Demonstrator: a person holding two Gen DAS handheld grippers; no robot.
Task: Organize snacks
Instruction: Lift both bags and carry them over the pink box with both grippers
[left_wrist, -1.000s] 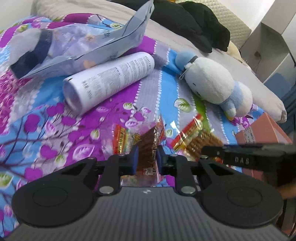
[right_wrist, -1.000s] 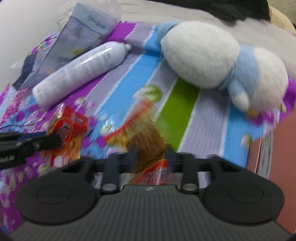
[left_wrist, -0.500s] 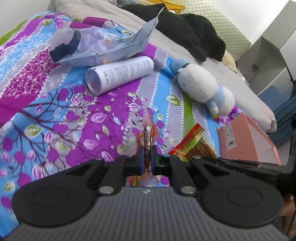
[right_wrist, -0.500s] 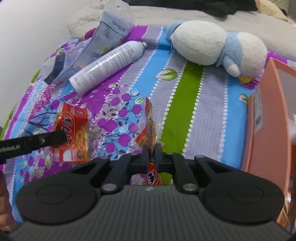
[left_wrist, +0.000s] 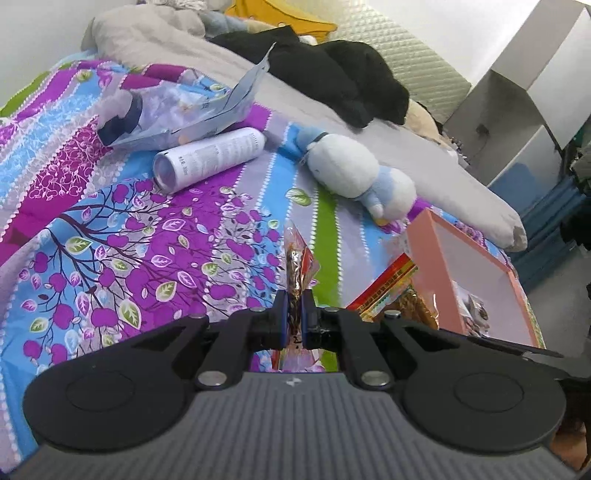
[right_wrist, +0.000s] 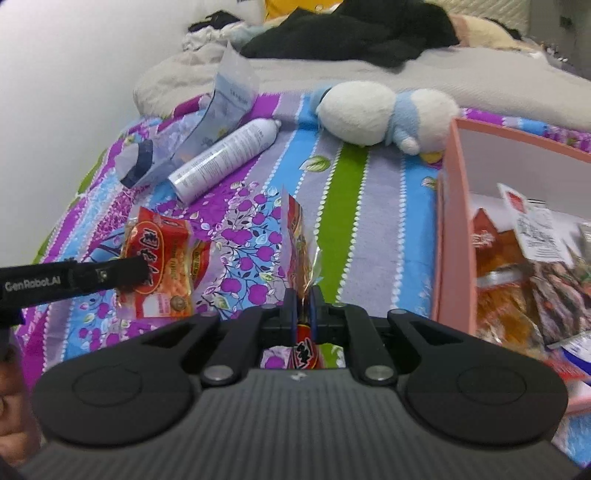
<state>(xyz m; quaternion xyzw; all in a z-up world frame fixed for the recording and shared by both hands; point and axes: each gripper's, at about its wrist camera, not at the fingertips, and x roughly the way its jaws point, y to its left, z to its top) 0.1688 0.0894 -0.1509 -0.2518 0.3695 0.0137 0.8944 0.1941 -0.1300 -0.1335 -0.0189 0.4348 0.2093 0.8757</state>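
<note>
My left gripper (left_wrist: 294, 309) is shut on a clear snack packet (left_wrist: 297, 263) with red print, held edge-on above the bedspread. In the right wrist view the same packet (right_wrist: 159, 266) shows its red-orange face, with the left gripper's finger across it. My right gripper (right_wrist: 303, 307) is shut on another red snack packet (right_wrist: 297, 242), also seen in the left wrist view (left_wrist: 386, 291) beside the box. The pink box (right_wrist: 452, 236) stands to the right and holds several snack packets (right_wrist: 517, 266). It also shows in the left wrist view (left_wrist: 476, 254).
On the flowered bedspread (left_wrist: 147, 240) lie a white spray can (left_wrist: 210, 157), a crumpled blue plastic bag (left_wrist: 177, 110) and a white and blue plush toy (left_wrist: 354, 173). Black clothes (left_wrist: 332, 85) lie on the grey blanket behind. A white shelf (left_wrist: 517, 110) stands at the far right.
Both grippers have risen and pulled back with their packets, lifting them off the bedspread. The right gripper has shifted right, bringing the pink box's inside into view.
</note>
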